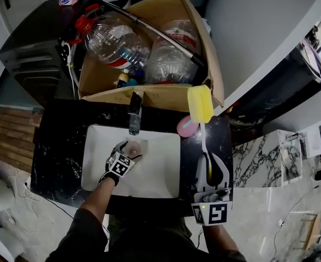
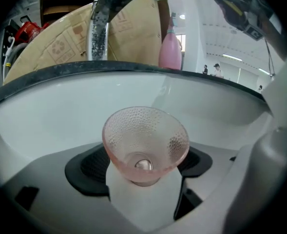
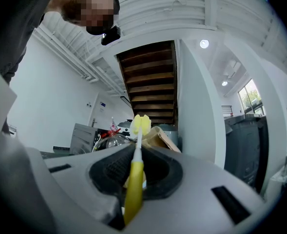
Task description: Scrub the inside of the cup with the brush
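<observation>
A pink dimpled glass cup (image 2: 145,135) is clamped in my left gripper (image 2: 144,177), its open mouth tilted up toward the camera. In the head view the cup (image 1: 136,147) and left gripper (image 1: 126,156) hang over the white sink (image 1: 160,168), just below the faucet. My right gripper (image 1: 210,171) is shut on the yellow handle of the brush (image 3: 133,182). It holds the brush upright over the black counter to the right of the sink. The yellow sponge head (image 1: 200,103) is raised well apart from the cup. The right gripper view shows the sponge head (image 3: 141,125) at the end of a white stem.
A chrome faucet (image 1: 134,113) stands at the sink's back edge, with a pink bottle (image 1: 186,126) on the counter beside it. Behind is a cardboard box (image 1: 149,94) with large plastic bottles. A black counter (image 1: 56,146) surrounds the basin.
</observation>
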`<action>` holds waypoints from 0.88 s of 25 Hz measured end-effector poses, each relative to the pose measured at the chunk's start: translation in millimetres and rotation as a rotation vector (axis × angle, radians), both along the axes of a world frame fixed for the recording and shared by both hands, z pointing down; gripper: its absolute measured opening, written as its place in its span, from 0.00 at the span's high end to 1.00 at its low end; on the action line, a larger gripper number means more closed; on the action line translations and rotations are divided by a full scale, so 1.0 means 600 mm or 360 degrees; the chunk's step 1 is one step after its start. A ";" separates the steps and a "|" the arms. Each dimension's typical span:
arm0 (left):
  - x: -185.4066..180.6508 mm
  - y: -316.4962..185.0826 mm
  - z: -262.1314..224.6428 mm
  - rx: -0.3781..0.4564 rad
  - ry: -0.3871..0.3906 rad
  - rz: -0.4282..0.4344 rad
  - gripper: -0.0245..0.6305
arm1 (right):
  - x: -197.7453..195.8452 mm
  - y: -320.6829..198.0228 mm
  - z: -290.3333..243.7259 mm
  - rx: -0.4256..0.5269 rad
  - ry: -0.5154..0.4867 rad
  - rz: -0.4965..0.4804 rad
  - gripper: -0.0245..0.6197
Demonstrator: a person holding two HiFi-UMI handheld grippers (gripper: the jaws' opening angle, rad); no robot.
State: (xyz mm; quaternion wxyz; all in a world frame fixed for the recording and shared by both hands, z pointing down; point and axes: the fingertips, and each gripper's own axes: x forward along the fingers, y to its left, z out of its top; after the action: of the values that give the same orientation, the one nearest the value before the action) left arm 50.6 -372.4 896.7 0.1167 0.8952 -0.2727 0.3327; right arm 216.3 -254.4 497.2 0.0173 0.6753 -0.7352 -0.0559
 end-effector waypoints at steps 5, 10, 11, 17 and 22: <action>0.005 -0.005 0.006 0.0017 0.0062 0.0031 0.38 | -0.004 -0.007 0.016 -0.0003 0.0009 -0.0025 0.90; -0.002 -0.002 -0.045 0.0028 0.0105 0.0059 0.39 | -0.016 -0.016 0.012 -0.0010 0.0031 -0.0074 0.90; -0.006 -0.001 -0.060 0.0038 0.0124 0.0057 0.39 | -0.020 -0.017 0.009 -0.0016 0.0034 -0.0086 0.90; -0.042 0.015 -0.152 0.0083 0.0191 0.0026 0.39 | -0.048 -0.021 -0.024 0.0004 0.0030 -0.0194 0.90; -0.073 0.025 -0.201 0.0103 0.0117 0.0038 0.39 | -0.073 -0.019 -0.041 -0.0055 0.0020 -0.0261 0.90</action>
State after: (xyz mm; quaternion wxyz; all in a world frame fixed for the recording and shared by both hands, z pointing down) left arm 6.8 -357.3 775.9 0.0935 0.9133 -0.2681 0.2920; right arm 172.6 -265.8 472.7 0.0289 0.6121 -0.7887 -0.0488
